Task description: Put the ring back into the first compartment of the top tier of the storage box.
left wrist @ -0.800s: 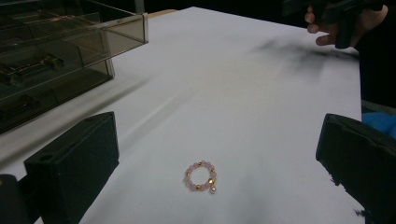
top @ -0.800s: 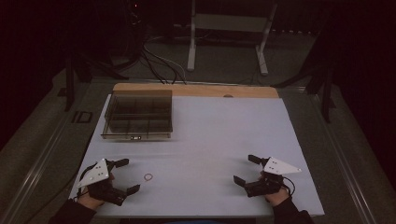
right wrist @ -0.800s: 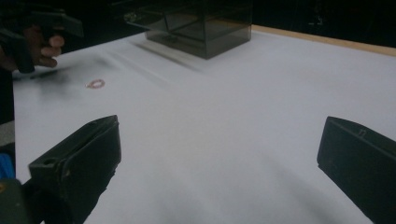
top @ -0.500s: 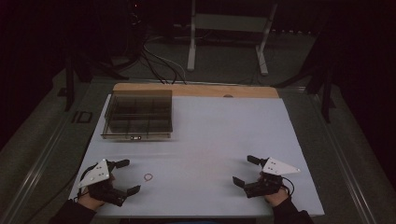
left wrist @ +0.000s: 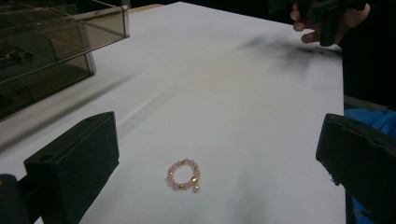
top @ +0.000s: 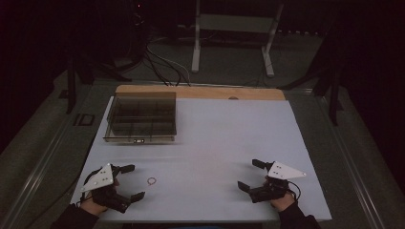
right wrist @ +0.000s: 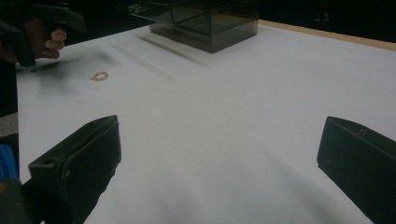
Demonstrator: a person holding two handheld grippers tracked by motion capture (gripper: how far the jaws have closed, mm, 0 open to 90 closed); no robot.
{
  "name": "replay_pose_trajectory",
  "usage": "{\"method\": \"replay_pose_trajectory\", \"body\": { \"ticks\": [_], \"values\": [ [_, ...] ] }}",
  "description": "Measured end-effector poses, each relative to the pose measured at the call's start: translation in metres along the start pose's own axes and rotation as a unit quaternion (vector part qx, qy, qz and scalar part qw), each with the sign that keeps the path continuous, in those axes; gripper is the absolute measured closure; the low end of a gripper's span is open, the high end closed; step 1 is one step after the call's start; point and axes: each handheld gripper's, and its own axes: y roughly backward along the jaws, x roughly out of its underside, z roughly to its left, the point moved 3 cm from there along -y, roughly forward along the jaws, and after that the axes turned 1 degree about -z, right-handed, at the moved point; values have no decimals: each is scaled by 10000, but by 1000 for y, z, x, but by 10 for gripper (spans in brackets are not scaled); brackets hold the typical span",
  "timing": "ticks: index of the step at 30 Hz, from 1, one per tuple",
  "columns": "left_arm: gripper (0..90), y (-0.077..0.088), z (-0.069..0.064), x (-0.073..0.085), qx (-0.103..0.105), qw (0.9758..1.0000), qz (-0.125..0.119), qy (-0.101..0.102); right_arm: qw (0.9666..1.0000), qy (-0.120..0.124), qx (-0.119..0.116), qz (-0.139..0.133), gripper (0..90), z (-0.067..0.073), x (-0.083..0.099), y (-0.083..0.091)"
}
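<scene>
Nothing is picked up yet: both tongs, left [top: 129, 182] and right [top: 250, 174], gape empty; the bracelet [left wrist: 183, 174] lies on the counter [top: 215, 138].

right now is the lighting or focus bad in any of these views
High view: dim, dark surround, ring tiny and faint. Left gripper view: ring sharp, box soft, smeared shadow near the far hand. Right gripper view: box and ring blurred.

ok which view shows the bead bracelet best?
Left gripper view: the bead bracelet lies close, between the open jaws, pink and gold beads distinct. High view shows a tiny ring; right gripper view a faint distant loop.
</scene>
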Motion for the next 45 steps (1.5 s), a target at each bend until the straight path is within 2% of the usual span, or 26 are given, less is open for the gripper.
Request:
{"method": "replay_pose_trajectory", "body": {
  "ticks": [7, 9, 14, 26, 34, 40, 45],
  "values": [
    [10, -1, -3, -5, 145, 9999, -25, -36, 10000, 34, 28, 6, 0, 0, 0, 1],
    [10, -1, -6, -13, 197, 9998, -61, -84, 10000, 23, 48, 4, 0, 0, 0, 1],
    [9, 0, -5, -23, 303, 9994, -54, -128, 10000, 26, 39, 11, 0, 1, 0, 1],
    [10, -2, 0, -52, 498, 9983, 92, -285, 10000, 3, 32, -2, 0, 2, -1, 1],
    [10, -5, 7, -63, 466, 9985, 139, -271, 10000, -19, 41, 4, 0, 2, 0, 1],
    [10, -12, 8, -69, 406, 9984, 277, -294, 10000, -22, 42, 14, 0, 2, 0, 1],
    [10, -19, 10, -70, 247, 9985, 402, -260, 10000, -51, 52, 48, 0, 1, 0, 0]
  ]
}}
